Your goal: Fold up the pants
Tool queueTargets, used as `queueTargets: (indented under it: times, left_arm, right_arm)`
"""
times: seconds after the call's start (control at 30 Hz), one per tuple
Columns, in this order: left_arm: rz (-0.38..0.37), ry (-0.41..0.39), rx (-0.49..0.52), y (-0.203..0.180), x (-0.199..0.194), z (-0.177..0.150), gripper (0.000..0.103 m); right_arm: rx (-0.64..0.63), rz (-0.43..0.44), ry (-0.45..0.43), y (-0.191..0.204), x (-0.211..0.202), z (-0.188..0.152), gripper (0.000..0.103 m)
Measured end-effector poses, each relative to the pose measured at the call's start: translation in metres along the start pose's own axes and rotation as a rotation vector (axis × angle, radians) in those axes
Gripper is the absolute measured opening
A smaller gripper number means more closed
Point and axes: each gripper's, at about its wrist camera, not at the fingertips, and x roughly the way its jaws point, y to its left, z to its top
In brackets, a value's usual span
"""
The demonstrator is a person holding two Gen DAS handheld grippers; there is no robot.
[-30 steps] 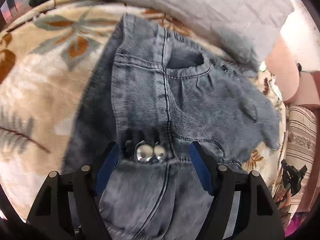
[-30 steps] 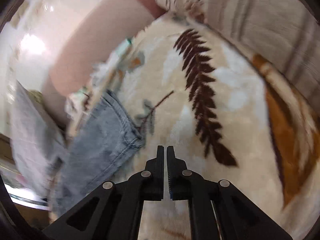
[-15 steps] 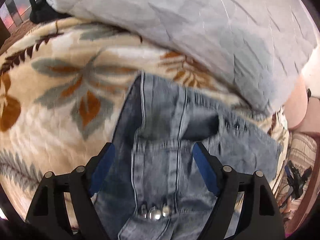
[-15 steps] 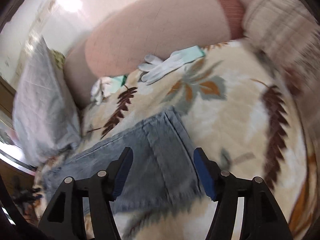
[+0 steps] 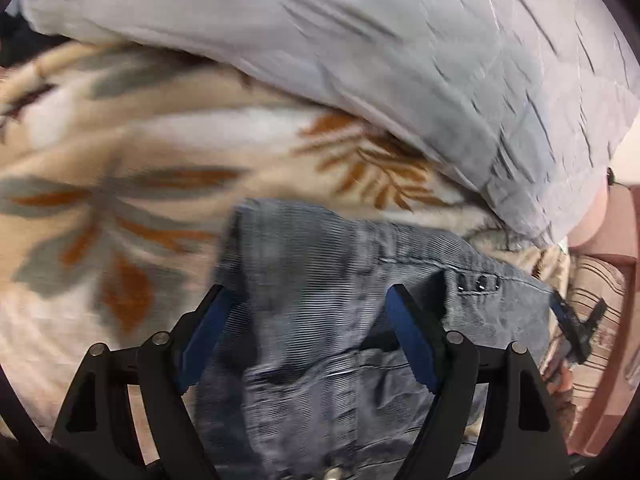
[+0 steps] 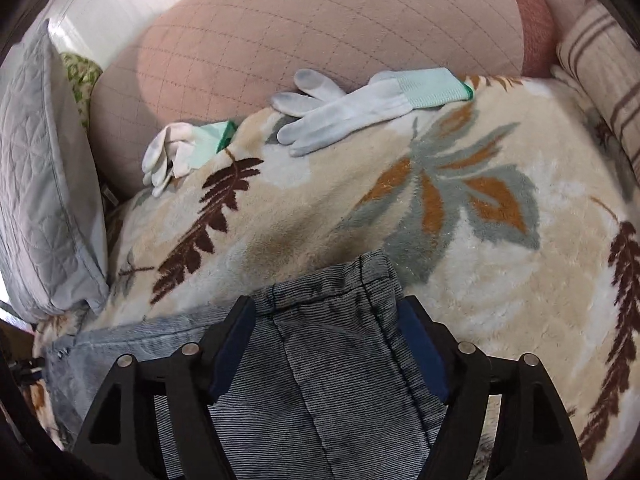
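Pants [image 5: 320, 320]: one pair, grey-blue ribbed denim, lying on one leaf-patterned blanket [image 6: 500, 280] that covers the bed. Largest items in view: the blanket; one grey quilted cover [image 5: 400, 60] along its far edge in the left wrist view; one pink quilted cushion [image 6: 320, 32] and one striped pillow [image 6: 600, 72] in the right wrist view. Smallest items: two white gloves with green cuffs, one [image 6: 360, 100] flat on the blanket edge, the other [image 6: 180, 152] crumpled against the cushion.

Left gripper [image 5: 308, 328]: jaws spread wide, one blue pad on each side of the upper edge of the pants. Whether the pads touch the cloth cannot be determined; nothing is clamped. The view is blurred.

Right gripper [image 6: 328, 344]: jaws spread wide, straddling a hemmed end [image 6: 340, 280] of the pants. Nothing is clamped.

Change from the earlier frames: one second ago the right gripper was closed above bare blanket; it is now open over the denim. The left gripper has advanced along the pants toward the edge nearest the quilted cover; the metal buttons seen earlier are now almost out of view at the bottom of the frame.

Appearance of the pants: fine horizontal ribbing, visible seams, one belt loop area with two dark stitched bars [image 5: 476, 282], surface creased.
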Motion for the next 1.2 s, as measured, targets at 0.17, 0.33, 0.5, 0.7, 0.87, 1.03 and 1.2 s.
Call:
queueTargets:
  times: [0.17,0.33,0.5,0.7,0.87,1.03,1.2]
  left_arm:
    - [0.178,-0.12,0.108,-0.042,-0.004,-0.01,0.002]
    - [0.366,-0.337,0.208,-0.074,-0.051,-0.036,0.002]
    - [0.344,-0.503,0.262,-0.094,-0.122,-0.082,0.002]
    - [0.281,-0.582,0.309,-0.08,-0.174,-0.166,0.002]
    - [0.2,-0.513,0.274,-0.039,-0.165,-0.237,0.002]
    - [0.204,-0.307,0.236,0.001,-0.112,-0.281,0.003]
    - [0.099,-0.232,0.121,0.038,-0.12,-0.309,0.005]
  right_arm:
    - [-0.104,-0.143,0.0,0.012,-0.006,-0.008,0.007]
    - [-0.072,-0.125,-0.113,0.013,-0.054,-0.015,0.006]
    - [-0.022,-0.095,-0.224,0.014,-0.131,-0.028,0.006]
    - [-0.005,-0.048,-0.312,0.007,-0.221,-0.094,0.006]
    - [0.057,-0.026,-0.294,-0.028,-0.262,-0.195,0.006]
    - [0.151,-0.063,-0.186,-0.066,-0.251,-0.289,0.011]
    - [0.223,-0.074,-0.122,-0.078,-0.256,-0.345,0.015]
